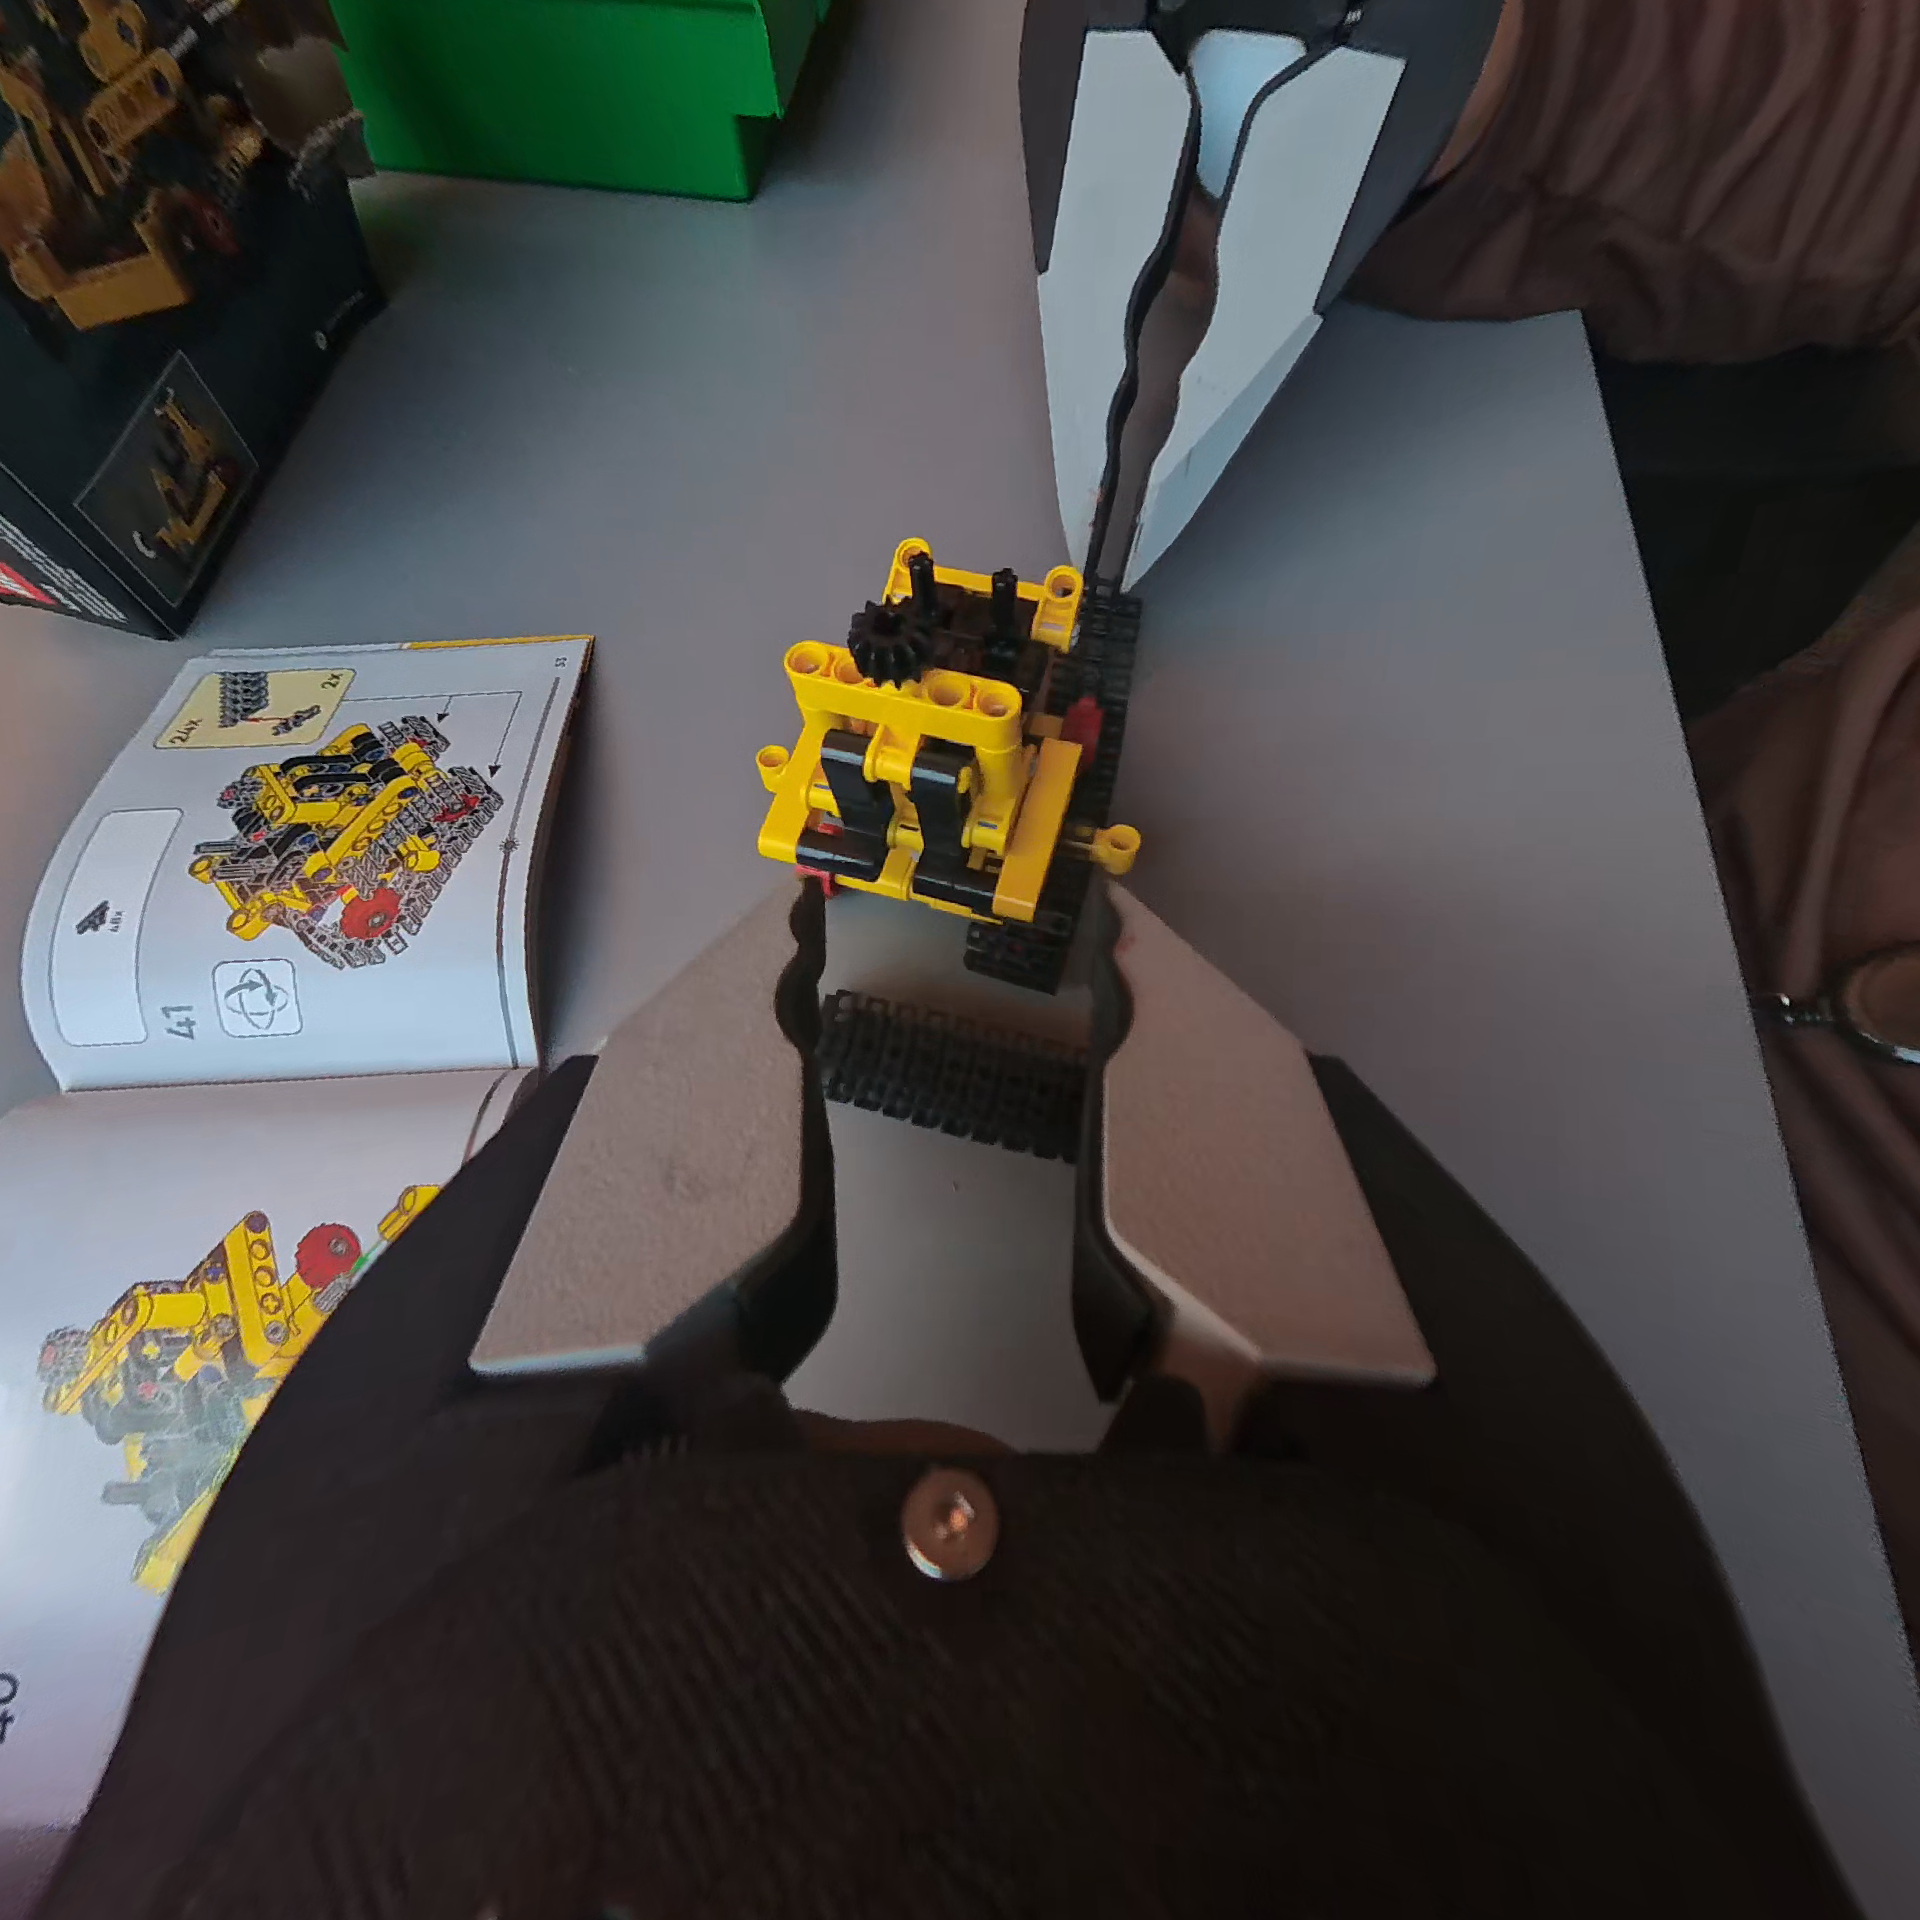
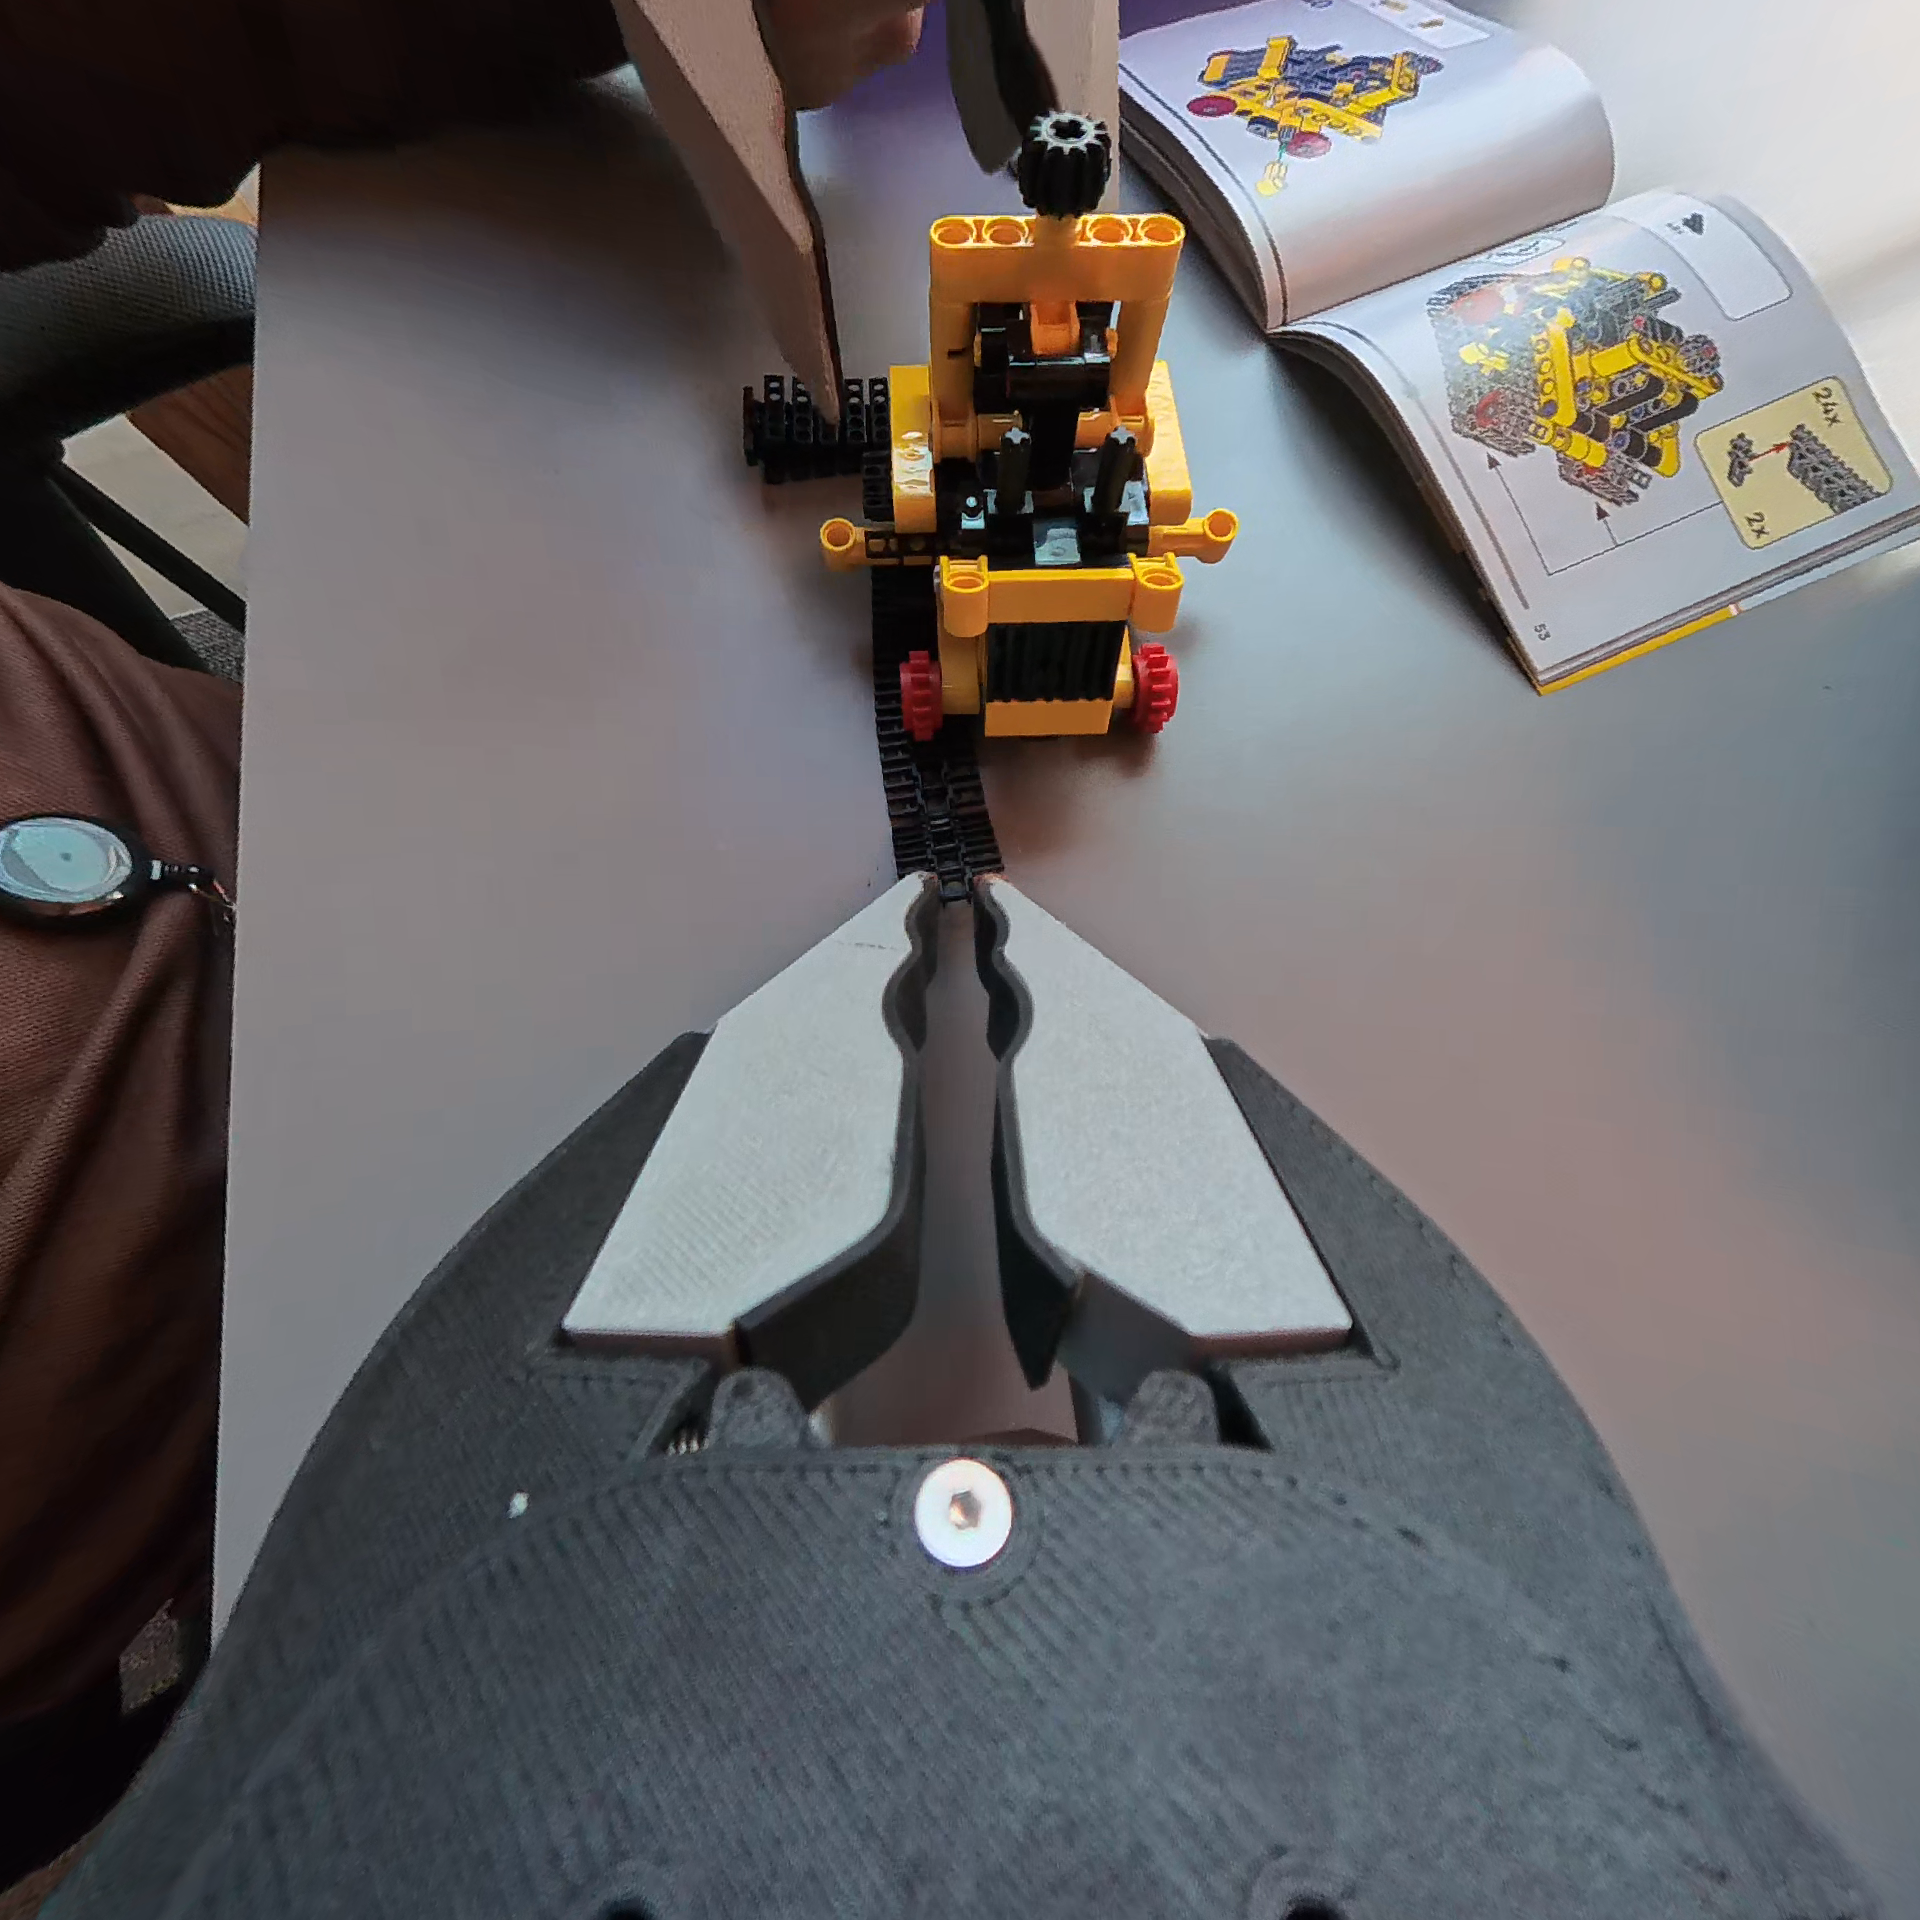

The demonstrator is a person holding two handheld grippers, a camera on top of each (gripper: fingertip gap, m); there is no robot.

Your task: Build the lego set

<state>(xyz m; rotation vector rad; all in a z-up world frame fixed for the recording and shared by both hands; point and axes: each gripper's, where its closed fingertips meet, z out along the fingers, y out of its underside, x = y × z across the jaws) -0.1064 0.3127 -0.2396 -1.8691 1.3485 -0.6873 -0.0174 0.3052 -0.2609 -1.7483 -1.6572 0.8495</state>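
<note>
In the left wrist view a plain grey bench carries an open instruction booklet off to the left of the jaws, with a dark product box and a green box beyond it; brown fabric lies past the bench edge on the right. The lego model, yellow with black parts, a black gear on top and small red pieces, stands just ahead of the left gripper, whose jaws are spread wide on either side of its near end; whether the tips touch it I cannot tell. A black track strip lies flat on the bench between those jaws, and another runs along the model's right side. The right gripper reaches in from the far side, its tips at that track. In the right wrist view the same grey bench shows the booklet ahead and to the right, and brown cloth with a round metal badge reel to the left. The model stands ahead, red gears low at its near end. The track trails from it straight back to the right gripper, whose jaws are nearly closed, pinching the track's end. The left gripper stands beyond the model.
</note>
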